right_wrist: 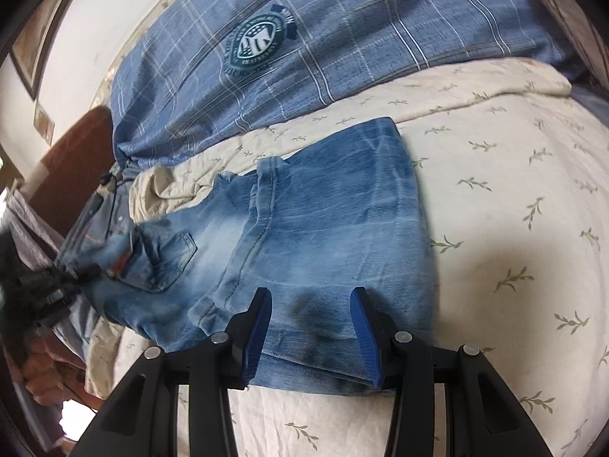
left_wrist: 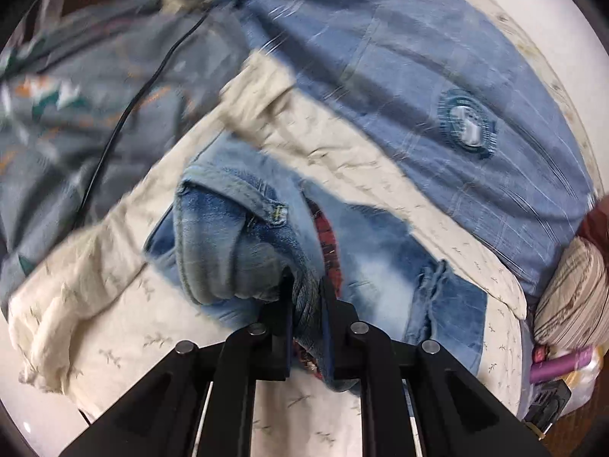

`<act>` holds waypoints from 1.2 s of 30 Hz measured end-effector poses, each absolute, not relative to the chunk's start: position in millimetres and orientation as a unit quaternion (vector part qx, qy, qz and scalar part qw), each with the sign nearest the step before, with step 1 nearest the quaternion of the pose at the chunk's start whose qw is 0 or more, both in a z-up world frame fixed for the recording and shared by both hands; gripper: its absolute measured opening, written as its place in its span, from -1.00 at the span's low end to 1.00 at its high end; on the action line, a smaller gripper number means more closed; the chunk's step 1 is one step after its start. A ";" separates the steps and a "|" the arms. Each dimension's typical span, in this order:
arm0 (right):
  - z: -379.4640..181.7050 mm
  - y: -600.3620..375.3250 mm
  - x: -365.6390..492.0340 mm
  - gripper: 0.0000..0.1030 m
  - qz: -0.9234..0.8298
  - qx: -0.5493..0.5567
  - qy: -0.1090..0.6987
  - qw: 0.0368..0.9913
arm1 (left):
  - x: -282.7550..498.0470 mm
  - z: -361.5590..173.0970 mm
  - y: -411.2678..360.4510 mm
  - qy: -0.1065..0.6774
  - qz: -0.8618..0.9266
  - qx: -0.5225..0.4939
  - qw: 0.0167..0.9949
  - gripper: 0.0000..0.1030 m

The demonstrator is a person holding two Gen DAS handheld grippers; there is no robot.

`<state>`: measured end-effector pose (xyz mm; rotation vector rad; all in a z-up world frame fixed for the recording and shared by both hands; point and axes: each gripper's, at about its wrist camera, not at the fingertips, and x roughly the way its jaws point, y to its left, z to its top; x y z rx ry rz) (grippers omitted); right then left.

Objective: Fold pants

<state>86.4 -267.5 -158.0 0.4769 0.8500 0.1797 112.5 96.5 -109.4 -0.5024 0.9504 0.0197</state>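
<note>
Fold approx. half done: jeans [right_wrist: 304,228] doubled on bed [right_wrist: 514,228].
Left claw [left_wrist: 306,297] pinching waistband denim; right claw [right_wrist: 312,316] spread over hem; final fold remains.

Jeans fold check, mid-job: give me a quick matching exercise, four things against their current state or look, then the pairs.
Things:
1. left hand-held gripper
2. right hand-held gripper
3. jeans
4. plaid blanket

States:
A. open, over the denim
B. blue checks with a round crest
C. shut on bunched denim
D. faded blue, lying on the leaf-print sheet

Pairs: 1-C, 2-A, 3-D, 4-B
</note>
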 end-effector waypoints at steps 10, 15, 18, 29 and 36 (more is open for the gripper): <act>-161.9 -269.1 90.0 -0.09 0.086 0.245 0.410 0.874 | 99.9 -164.4 134.6 0.501 -0.001 -0.341 0.795 -0.16; -161.6 -265.2 91.3 -0.09 0.084 0.232 0.409 0.878 | 106.4 -175.2 127.1 0.528 -0.021 -0.360 0.769 0.60; -161.0 -262.5 90.7 -0.09 0.082 0.224 0.409 0.881 | 103.0 -180.3 133.4 0.526 0.008 -0.356 0.772 0.60; -161.3 -249.7 93.0 -0.09 0.088 0.202 0.411 0.885 | 113.4 -184.1 162.9 0.494 -0.001 -0.391 0.777 0.58; -161.9 -243.6 93.0 -0.09 0.085 0.183 0.409 0.890 | 123.8 -172.0 155.3 0.481 -0.021 -0.375 0.792 0.03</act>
